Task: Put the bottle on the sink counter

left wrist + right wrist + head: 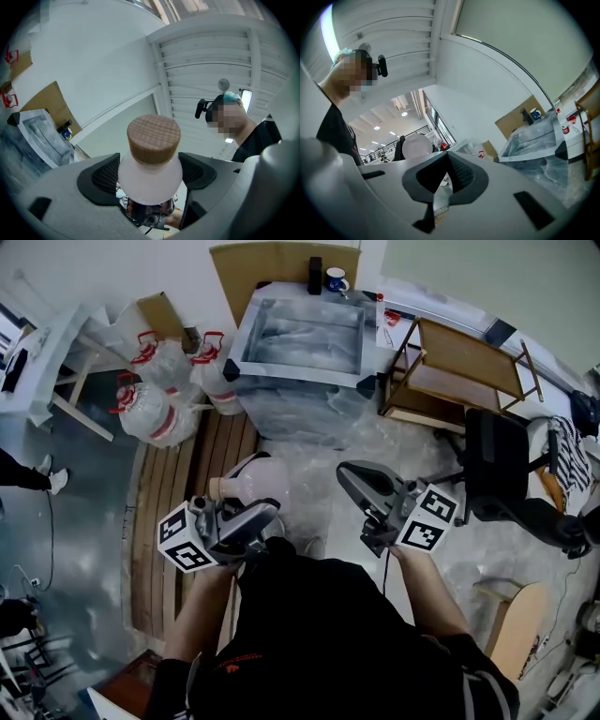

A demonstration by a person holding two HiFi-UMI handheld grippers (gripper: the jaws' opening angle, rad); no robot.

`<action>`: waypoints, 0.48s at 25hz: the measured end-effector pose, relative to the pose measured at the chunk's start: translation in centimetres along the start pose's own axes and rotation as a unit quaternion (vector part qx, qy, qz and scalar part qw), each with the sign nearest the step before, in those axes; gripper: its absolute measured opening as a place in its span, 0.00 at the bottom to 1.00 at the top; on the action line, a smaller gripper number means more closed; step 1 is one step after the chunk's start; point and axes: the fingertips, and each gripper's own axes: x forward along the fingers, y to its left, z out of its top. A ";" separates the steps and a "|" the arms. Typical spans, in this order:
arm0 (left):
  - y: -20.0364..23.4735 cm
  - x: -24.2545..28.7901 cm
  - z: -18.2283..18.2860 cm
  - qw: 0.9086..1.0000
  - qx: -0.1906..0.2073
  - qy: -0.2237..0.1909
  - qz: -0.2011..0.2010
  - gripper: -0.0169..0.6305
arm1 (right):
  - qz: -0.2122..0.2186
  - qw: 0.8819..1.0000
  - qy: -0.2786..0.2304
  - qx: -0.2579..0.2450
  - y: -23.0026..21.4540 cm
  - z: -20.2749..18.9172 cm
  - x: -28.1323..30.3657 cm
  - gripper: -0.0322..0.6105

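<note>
The left gripper (261, 514) has its 2 jaws pressed on the sides of a pale round bottle (150, 171) with a brown cap (153, 137). It holds the bottle up in the air, close to the person's body. The sink (246, 345) is well apart from it, up ahead. The right gripper (446, 161) has its jaws squeezed together with nothing in them. Big water jugs (155, 399) sit left of the sink.

Right hand-held gripper (446, 164) has jaws together (sink (534, 136) beyond).
</note>
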 end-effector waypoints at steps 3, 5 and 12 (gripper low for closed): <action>0.8 0.5 0.2 1.000 0.000 -0.002 0.001 0.63 | 0.000 1.000 0.001 -0.001 -0.8 0.2 0.2 0.05; 1.4 0.8 0.3 1.000 0.000 -0.003 0.001 0.63 | -0.001 1.000 0.004 -0.002 -1.5 0.3 0.2 0.05; 4.3 2.2 1.3 1.000 -0.002 -0.006 -0.004 0.63 | -0.011 1.000 0.006 -0.006 -4.4 1.3 1.1 0.05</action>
